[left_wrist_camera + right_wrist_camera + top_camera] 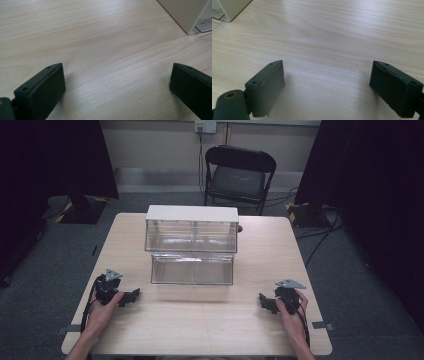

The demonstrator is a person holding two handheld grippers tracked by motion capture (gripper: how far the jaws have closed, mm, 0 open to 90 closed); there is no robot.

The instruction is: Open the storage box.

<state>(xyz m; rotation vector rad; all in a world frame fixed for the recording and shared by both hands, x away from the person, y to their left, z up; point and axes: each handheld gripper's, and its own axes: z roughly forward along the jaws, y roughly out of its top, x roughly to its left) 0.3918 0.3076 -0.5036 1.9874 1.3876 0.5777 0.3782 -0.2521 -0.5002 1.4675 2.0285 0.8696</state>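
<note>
My left gripper rests on the wooden table near its front left, held by a hand, jaws pointing toward the middle. In the left gripper view its jaws stand wide open over bare wood. My right gripper lies at the front right, pointing inward, and its own view shows the gripper open with nothing between the jaws. A clear plastic drawer unit with a white top stands at the table's middle back; its lower drawer is pulled out toward me. A white corner of the unit appears beyond the left jaws.
A black folding chair stands behind the table. Dark curtains hang at both sides, with stand bases and cables on the grey carpet. The unit's corner sits at the upper left of the right gripper view. Bare wood lies between the grippers.
</note>
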